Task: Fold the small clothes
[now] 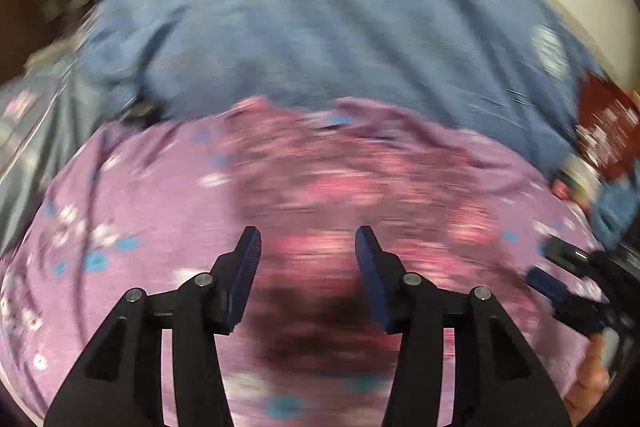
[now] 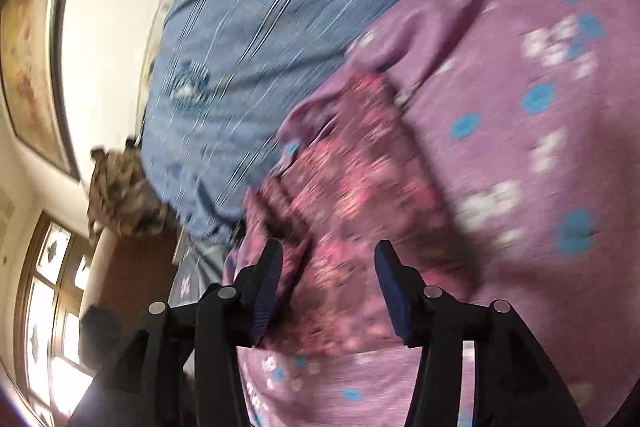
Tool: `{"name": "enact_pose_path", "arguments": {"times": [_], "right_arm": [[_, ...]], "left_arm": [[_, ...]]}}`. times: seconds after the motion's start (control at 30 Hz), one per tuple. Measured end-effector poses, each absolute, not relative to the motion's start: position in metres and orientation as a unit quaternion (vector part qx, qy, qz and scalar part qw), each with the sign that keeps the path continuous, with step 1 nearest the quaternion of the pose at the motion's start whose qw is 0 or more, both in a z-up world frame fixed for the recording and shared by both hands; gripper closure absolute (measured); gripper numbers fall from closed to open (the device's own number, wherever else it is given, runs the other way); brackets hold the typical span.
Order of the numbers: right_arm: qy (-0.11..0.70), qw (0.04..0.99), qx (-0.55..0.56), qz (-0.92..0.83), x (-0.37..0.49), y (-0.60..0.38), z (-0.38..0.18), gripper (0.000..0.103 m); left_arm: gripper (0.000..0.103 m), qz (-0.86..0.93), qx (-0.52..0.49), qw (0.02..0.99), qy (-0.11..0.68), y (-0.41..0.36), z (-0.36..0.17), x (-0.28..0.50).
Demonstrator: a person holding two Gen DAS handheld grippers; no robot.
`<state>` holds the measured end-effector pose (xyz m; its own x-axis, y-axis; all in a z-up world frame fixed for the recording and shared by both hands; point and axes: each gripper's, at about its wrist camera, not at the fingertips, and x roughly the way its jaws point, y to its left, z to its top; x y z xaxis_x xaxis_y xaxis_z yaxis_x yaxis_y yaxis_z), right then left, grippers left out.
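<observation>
On the lilac flowered sheet [image 1: 132, 195], straight ahead of my left gripper [image 1: 308, 247], lies the small dark-pink flowered garment [image 1: 340, 179]. In the left wrist view my two blue-padded fingers [image 1: 244, 279] stand wide apart with nothing between them, and the garment runs from the gap between them away toward the far side, where its far edge meets the blue striped blanket [image 1: 320, 27]. The picture is smeared, so I cannot tell whether the fingertips touch the cloth. At the right edge my right gripper [image 1: 560, 291] shows as a black frame with one blue pad, low over the lilac sheet just right of the garment; a red patterned object [image 1: 608, 131] sits farther right on the blanket.

In the right wrist view my right gripper [image 2: 328, 267] also has its fingers [image 2: 266, 291] spread apart and empty. The garment [image 2: 352, 203] lies between them and stretches away from the tips toward the far middle, its folds blurred. The lilac sheet [image 2: 540, 107] fills the right side, the blue blanket [image 2: 260, 7] the far left, and beyond it stand a pale wall [image 2: 112, 7], a framed picture [image 2: 32, 67] and a wooden window [image 2: 52, 291].
</observation>
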<state>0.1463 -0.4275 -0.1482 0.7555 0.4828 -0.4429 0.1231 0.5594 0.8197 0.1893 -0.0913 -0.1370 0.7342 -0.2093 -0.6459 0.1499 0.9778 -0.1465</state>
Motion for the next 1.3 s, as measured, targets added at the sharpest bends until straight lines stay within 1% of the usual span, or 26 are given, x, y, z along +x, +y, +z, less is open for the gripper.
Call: {"name": "enact_pose_path", "arguments": {"times": [0.13,0.27,0.33,0.57,0.6,0.67,0.7,0.77,0.8,0.87,0.93,1.03,1.17,1.23,1.3], "right_arm": [[0.352,0.812,0.440,0.154,0.170,-0.384,-0.148,0.044],[0.363,0.815,0.419,0.171,0.197,-0.353,-0.149,0.042],[0.369,0.812,0.419,0.171,0.212,-0.342,-0.154,0.038],[0.408,0.798,0.416,0.152,0.251,-0.313,-0.179,0.038],[0.405,0.804,0.408,0.151,0.253,-0.308,-0.178,0.042],[0.397,0.817,0.389,0.155,0.255,-0.298,-0.173,0.073],[0.397,0.823,0.377,0.151,0.256,-0.295,-0.172,0.098],[0.387,0.846,0.342,0.130,0.252,-0.288,-0.165,0.098],[0.373,0.858,0.330,0.127,0.247,-0.287,-0.158,0.099],[0.337,0.879,0.314,0.126,0.232,-0.291,-0.139,0.099],[0.285,0.907,0.291,0.107,0.208,-0.305,-0.114,0.099],[0.240,0.925,0.289,0.060,0.173,-0.339,-0.097,0.099],[0.248,0.912,0.326,-0.031,0.122,-0.387,-0.111,0.099],[0.268,0.909,0.314,-0.060,0.108,-0.399,-0.121,0.098],[0.307,0.899,0.306,-0.063,0.113,-0.401,-0.133,0.092]], "left_arm": [[0.056,-0.086,-0.100,0.916,0.379,-0.050,-0.157,0.212],[0.056,-0.110,-0.118,0.912,0.378,-0.041,-0.169,0.224],[0.056,-0.132,-0.124,0.910,0.373,-0.042,-0.175,0.228],[0.056,-0.178,-0.152,0.886,0.401,-0.046,-0.189,0.246],[0.056,-0.179,-0.146,0.886,0.402,-0.049,-0.189,0.247],[0.056,-0.181,-0.143,0.885,0.404,-0.052,-0.191,0.248],[0.056,-0.183,-0.147,0.883,0.406,-0.052,-0.192,0.249],[0.054,-0.188,-0.154,0.881,0.407,-0.051,-0.191,0.249],[0.051,-0.189,-0.157,0.881,0.404,-0.050,-0.191,0.250],[0.047,-0.192,-0.160,0.887,0.389,-0.049,-0.185,0.246],[0.047,-0.193,-0.155,0.893,0.376,-0.051,-0.179,0.243],[0.047,-0.196,-0.128,0.900,0.368,-0.060,-0.175,0.237],[0.047,-0.215,-0.093,0.896,0.378,-0.082,-0.181,0.232],[0.047,-0.224,-0.080,0.893,0.381,-0.094,-0.182,0.231],[0.047,-0.234,-0.063,0.893,0.380,-0.105,-0.182,0.227]]}}
